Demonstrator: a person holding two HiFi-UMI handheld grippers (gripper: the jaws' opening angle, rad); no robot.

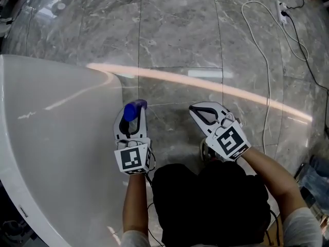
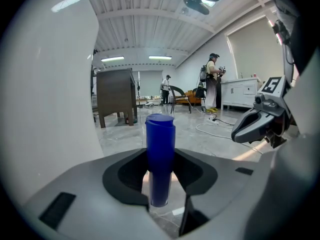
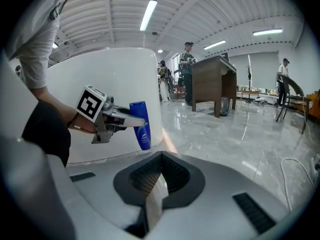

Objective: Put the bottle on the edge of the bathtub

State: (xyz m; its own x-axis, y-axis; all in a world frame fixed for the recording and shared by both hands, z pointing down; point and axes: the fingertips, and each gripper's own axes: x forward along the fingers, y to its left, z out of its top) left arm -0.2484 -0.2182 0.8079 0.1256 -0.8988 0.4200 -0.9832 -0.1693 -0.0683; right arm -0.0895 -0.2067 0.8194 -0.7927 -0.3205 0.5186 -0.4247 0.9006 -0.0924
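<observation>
Blue bottle (image 2: 160,154) in left gripper (image 1: 131,125), apparently vertical

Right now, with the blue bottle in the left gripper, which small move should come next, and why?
Probably raise the left gripper toward the top edge of the bathtub. Its jaws are shut on the blue bottle, which hangs beside the white wall, below that edge in the right gripper view.

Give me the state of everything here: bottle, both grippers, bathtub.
blue bottle: upright, clamped in midair beside the bathtub.
left gripper: shut on the blue bottle.
right gripper: shut, empty.
bathtub: bottle not yet on its edge.
</observation>
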